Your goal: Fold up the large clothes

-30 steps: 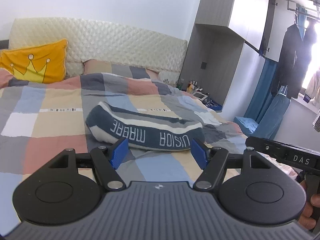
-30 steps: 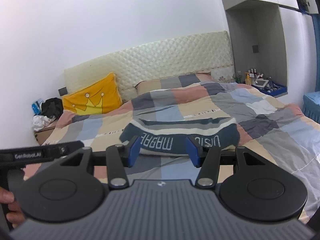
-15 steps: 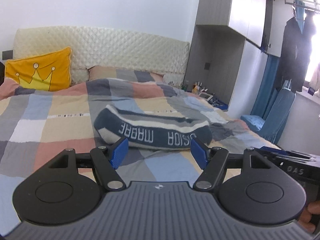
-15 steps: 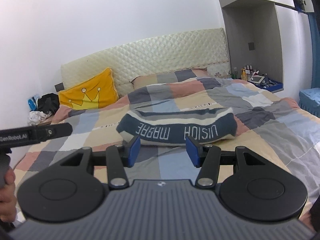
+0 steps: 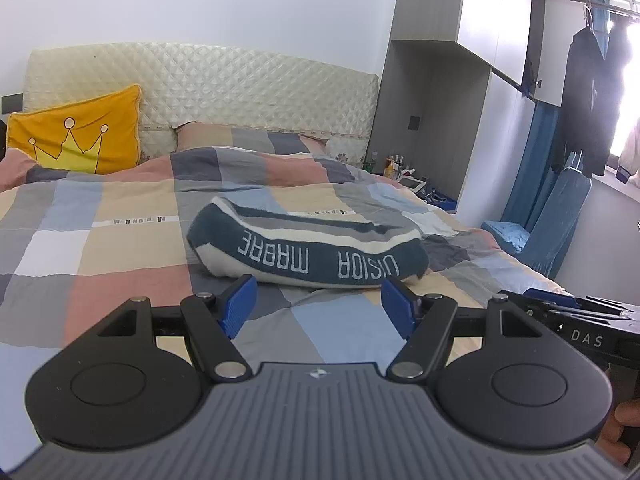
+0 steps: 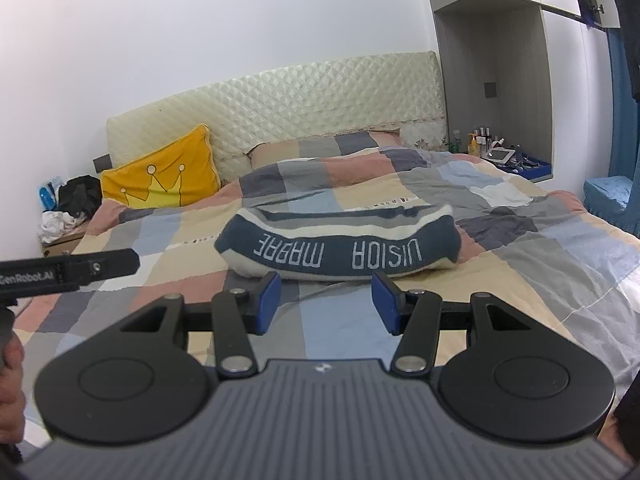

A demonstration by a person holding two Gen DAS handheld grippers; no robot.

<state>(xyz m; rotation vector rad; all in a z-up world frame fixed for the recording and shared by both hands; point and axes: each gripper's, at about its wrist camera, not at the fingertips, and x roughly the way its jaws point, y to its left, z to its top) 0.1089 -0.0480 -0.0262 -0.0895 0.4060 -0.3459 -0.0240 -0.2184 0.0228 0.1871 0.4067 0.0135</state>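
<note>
Over the last second both cameras had drawn back and levelled out. In the left wrist view the yellow crown cushion [image 5: 76,136] had slid in from the left edge, and the headboard [image 5: 200,92] and wall had come to fill more of the picture. The folded garment [image 5: 308,248] had not moved on the bed [image 5: 120,248]; it lay as a compact, thick bundle in the middle of the patchwork duvet, lettered band facing the cameras. I judged this a retreat from a garment that already sat folded, though a bundle lying so could equally be waiting for another fold or to be carried off.

The left gripper [image 5: 316,308] was spread wide with nothing between its blue pads, held above the duvet just short of the bundle's near edge. The right gripper [image 6: 326,300] was likewise released and empty, hovering in front of the same edge, neither one touching cloth.

Writing, from left to right: in the right wrist view the other tool's bar read "GenRobot.AI" [image 6: 26,278]. The garment's dark blue band carried pale letters, upside down to the cameras; read as they appeared they looked like "MABRE" and "UISIOA", so the true wording was uncertain. The duvet had a small printed strip too fine to read. In the left wrist view the tool at the right edge showed "DAS" [image 5: 586,338].
</note>
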